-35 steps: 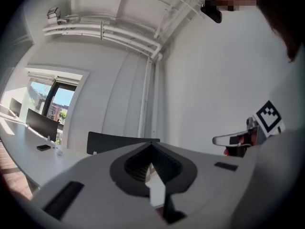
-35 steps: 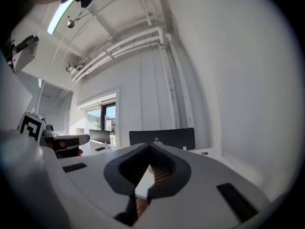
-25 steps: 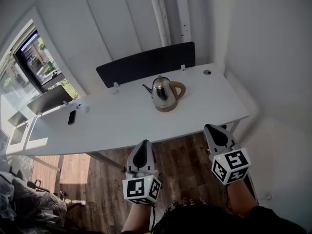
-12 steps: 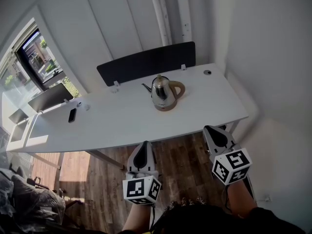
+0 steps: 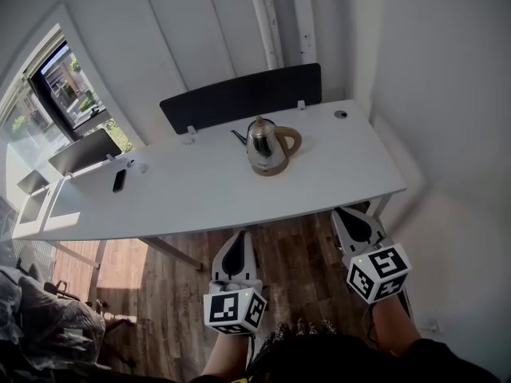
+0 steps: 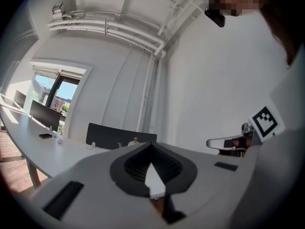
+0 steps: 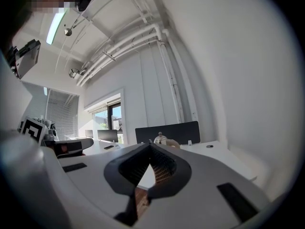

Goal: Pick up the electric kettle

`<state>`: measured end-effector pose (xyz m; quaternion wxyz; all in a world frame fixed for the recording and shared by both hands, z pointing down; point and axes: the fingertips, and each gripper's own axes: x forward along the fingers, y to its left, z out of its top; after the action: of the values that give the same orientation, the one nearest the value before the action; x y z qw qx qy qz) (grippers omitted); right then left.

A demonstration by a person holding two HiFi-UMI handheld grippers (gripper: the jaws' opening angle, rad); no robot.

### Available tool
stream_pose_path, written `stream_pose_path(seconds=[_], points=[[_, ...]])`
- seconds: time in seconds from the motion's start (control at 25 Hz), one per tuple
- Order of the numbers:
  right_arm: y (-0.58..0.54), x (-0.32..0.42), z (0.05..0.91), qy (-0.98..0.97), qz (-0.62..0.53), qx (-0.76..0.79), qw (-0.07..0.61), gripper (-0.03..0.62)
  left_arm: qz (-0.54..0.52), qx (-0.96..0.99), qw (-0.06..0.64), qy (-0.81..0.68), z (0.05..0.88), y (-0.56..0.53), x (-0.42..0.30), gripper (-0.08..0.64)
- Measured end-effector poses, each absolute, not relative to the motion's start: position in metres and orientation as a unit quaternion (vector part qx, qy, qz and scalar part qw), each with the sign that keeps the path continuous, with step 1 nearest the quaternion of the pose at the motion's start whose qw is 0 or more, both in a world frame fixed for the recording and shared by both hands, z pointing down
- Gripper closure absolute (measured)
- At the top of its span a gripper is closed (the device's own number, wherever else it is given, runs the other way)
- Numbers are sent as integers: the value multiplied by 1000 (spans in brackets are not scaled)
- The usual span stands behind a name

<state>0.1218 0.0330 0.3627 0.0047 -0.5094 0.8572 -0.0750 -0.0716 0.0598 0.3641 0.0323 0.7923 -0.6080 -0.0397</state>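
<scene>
A steel electric kettle point(image 5: 268, 146) with a tan handle and base stands upright on the white table point(image 5: 200, 198), right of its middle. Both grippers hover over the wooden floor, short of the table's front edge and far from the kettle. My left gripper point(image 5: 239, 236) is shut and holds nothing. My right gripper point(image 5: 350, 212) is also shut and empty, its tip by the table's right front corner. In the left gripper view only the kettle's lid point(image 6: 136, 140) shows over the jaws. In the right gripper view the kettle point(image 7: 162, 139) sits straight ahead past the shut jaws.
A black divider panel point(image 5: 239, 98) runs along the table's back edge. A dark phone point(image 5: 119, 179) and a monitor point(image 5: 83, 151) lie to the left, and a small round black fitting point(image 5: 341, 114) sits at the back right. A white wall point(image 5: 447, 94) closes the right side.
My left gripper has edged a little toward the table's front edge. The right gripper and the kettle have stayed where they were.
</scene>
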Motion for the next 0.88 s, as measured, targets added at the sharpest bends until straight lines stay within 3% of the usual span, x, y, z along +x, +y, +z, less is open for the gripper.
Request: stream_pose_path(seconds=[0.88], points=[[7, 116, 377, 858, -88, -505, 2, 588, -41, 786, 35, -616, 367, 39, -89, 558]])
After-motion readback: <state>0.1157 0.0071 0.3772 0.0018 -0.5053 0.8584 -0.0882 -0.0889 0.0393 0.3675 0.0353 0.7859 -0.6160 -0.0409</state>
